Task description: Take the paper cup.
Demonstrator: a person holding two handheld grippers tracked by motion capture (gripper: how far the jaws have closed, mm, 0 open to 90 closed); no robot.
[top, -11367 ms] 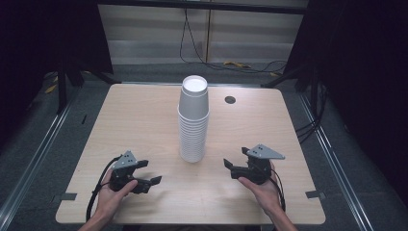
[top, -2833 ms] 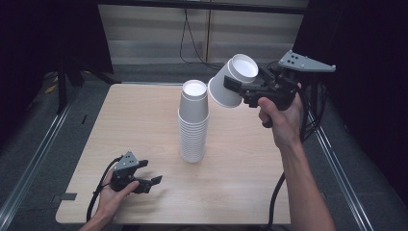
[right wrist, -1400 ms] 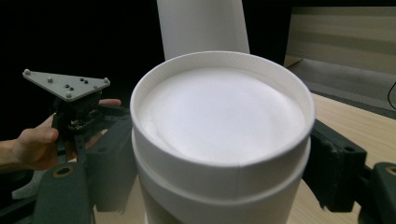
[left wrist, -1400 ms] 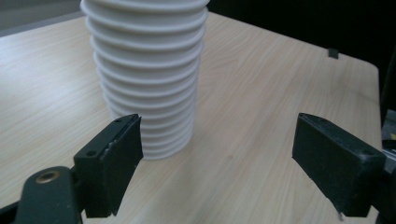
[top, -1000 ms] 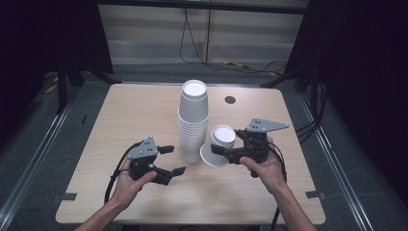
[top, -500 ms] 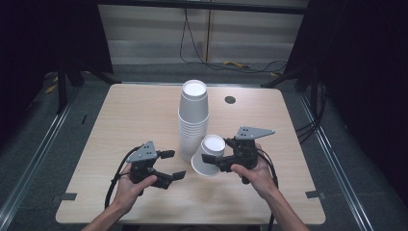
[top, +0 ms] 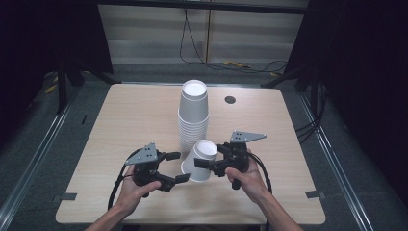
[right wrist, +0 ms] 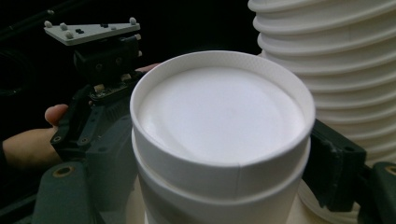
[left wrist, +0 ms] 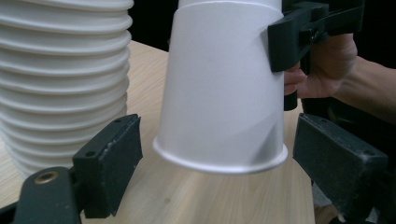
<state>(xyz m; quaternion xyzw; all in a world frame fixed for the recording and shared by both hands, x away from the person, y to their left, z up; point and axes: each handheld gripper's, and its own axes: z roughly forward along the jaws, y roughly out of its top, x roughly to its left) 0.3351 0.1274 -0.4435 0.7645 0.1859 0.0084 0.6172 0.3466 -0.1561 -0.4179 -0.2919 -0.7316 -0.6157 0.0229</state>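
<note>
A tall stack of white paper cups [top: 193, 115] stands upside down in the middle of the table [top: 130, 110]. My right gripper [top: 210, 155] is shut on a single white cup [top: 201, 161], held base up and tilted, low over the table in front of the stack. In the right gripper view the cup's base [right wrist: 219, 121] faces the camera between the jaws. My left gripper [top: 179, 166] is open at the cup's lower rim. In the left gripper view its pads [left wrist: 112, 154] stand on either side of the rim [left wrist: 219, 161] without touching it.
The stack [left wrist: 60, 79] rises close on the left of the left gripper view and on the right of the right gripper view [right wrist: 336, 70]. A small round hole [top: 230, 100] marks the table's far right part. Cables trail from both grippers toward the front edge.
The right hand has lowered the cup and carried it left, from beside the stack to between the left gripper's jaws. The left hand has barely moved.
</note>
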